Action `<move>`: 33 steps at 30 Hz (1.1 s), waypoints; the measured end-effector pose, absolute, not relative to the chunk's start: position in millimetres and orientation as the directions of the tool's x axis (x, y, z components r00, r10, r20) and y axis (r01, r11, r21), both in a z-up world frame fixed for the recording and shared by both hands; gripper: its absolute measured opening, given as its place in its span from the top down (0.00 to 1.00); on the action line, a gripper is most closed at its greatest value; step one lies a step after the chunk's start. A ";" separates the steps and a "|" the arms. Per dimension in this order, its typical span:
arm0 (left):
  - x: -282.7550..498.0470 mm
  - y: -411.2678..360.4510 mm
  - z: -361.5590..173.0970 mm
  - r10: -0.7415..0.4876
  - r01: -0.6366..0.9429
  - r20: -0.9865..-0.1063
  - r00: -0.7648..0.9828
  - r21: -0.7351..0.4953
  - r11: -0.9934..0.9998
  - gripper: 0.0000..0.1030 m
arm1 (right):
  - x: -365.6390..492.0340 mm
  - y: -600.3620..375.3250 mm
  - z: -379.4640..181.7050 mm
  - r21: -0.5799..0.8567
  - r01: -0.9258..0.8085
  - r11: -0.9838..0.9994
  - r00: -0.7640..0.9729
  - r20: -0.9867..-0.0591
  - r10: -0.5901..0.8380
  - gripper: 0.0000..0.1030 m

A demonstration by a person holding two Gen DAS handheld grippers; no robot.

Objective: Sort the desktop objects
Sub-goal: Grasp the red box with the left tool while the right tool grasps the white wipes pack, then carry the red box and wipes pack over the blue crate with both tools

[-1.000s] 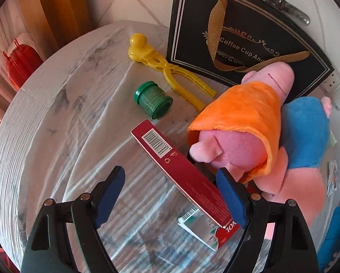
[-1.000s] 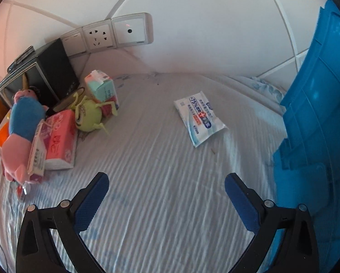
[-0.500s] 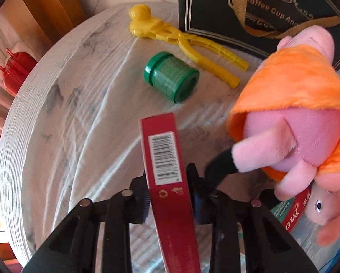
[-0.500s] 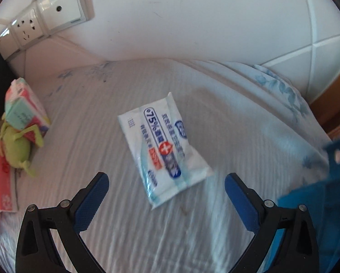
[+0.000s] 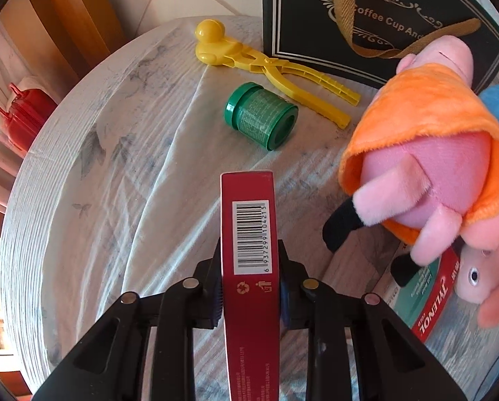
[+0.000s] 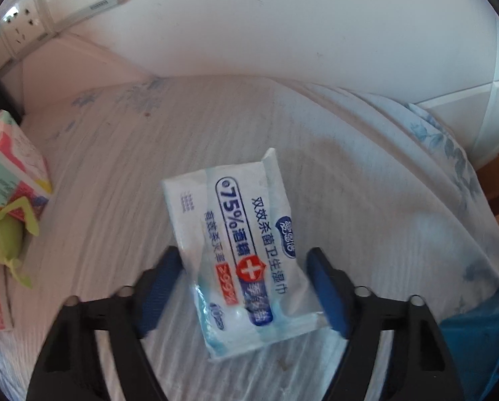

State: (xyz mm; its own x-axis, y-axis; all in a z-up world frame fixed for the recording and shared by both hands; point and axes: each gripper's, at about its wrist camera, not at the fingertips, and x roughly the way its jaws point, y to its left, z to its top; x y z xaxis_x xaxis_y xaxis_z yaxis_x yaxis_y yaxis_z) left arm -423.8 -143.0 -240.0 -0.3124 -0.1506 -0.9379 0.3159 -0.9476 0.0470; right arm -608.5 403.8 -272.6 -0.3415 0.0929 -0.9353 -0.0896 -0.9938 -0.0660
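Observation:
My left gripper [image 5: 249, 267] is shut on a long red box [image 5: 249, 234] with a barcode on its upper face, held above the cloth-covered table [image 5: 115, 173]. My right gripper [image 6: 242, 280] is open, its blue pads either side of a white and blue wet-wipes pack [image 6: 239, 244] that lies flat on the cloth. The pads stand a little apart from the pack's edges.
Left wrist view: a green jar [image 5: 261, 120] on its side, a yellow duck-shaped tong [image 5: 269, 67], a black gift bag [image 5: 376, 23], pig plush toys [image 5: 433, 153] and a Tylenol box [image 5: 429, 304]. Right wrist view: a tissue carton [image 6: 12, 173], a green plush [image 6: 5, 234], wall sockets [image 6: 48, 10], a blue bin [image 6: 483, 344].
My left gripper closed on the red box and lifted it. My right gripper moved forward over the wipes pack and narrowed around it.

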 end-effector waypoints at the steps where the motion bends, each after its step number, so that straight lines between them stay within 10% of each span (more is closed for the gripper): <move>1: -420.1 -140.6 -238.4 -0.151 0.314 -0.937 -0.316 0.047 -0.948 0.76 | -605.5 402.6 -271.1 -0.083 -0.095 -0.992 -0.340 -0.934 0.110 0.40; 33: -143.6 -22.4 -61.8 -0.015 0.088 -0.698 -0.716 -0.069 -0.994 0.76 | -194.6 266.3 -65.3 0.123 0.035 -0.992 -0.664 -0.739 -0.115 0.44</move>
State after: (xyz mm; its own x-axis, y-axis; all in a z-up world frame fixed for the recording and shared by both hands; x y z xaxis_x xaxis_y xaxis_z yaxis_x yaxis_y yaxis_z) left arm -143.6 -22.4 -61.8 -0.7155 -0.0149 -0.6984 0.0879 -0.9937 -0.0688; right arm -194.6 266.3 -65.3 -0.6638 -0.1151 -0.7390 0.0347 -0.9918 0.1233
